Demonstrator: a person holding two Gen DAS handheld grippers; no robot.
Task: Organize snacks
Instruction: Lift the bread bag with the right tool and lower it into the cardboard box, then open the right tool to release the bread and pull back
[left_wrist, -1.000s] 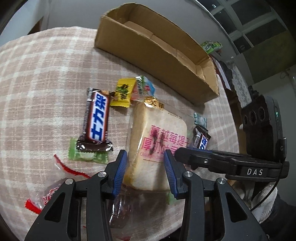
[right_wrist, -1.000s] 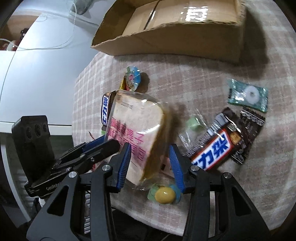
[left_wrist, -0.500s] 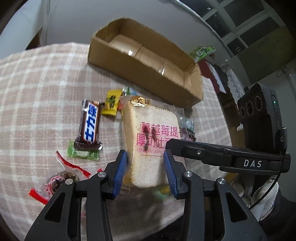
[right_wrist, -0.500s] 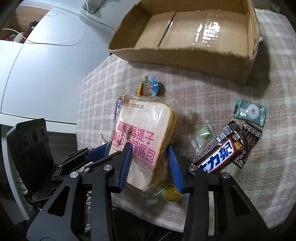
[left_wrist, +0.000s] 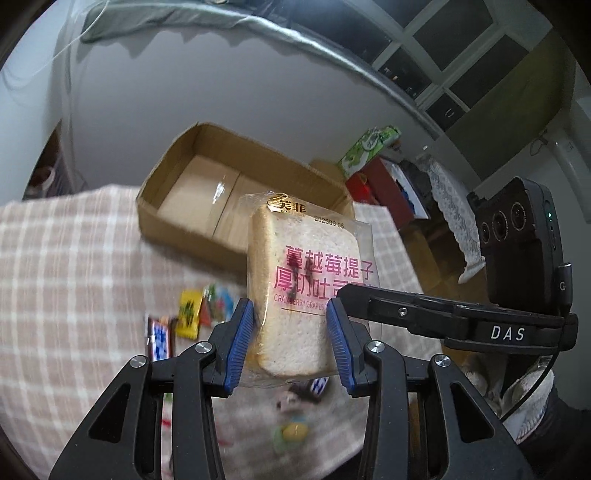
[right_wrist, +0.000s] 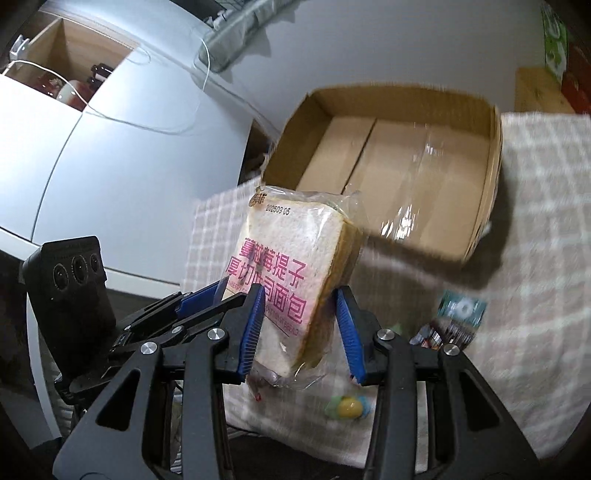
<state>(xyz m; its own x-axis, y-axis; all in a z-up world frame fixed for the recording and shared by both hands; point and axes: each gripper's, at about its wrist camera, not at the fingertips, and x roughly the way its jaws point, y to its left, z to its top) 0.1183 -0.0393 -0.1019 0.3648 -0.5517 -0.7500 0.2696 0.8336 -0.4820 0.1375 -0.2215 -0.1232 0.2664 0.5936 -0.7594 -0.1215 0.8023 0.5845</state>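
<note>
box (left_wrist: 177, 221) on table (left_wrist: 74, 258), snacks (left_wrist: 190, 314) before it

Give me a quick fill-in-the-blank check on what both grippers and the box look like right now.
1. Both the left gripper and the right gripper are shut on the clear-wrapped ____ with pink lettering.
2. That package is held ____ the checked tablecloth, not resting on it.
3. The open brown cardboard box has ____ snacks inside.
4. The small yellow candy packet lies on the ____.

Missing words: bread; above; no; tablecloth
</note>
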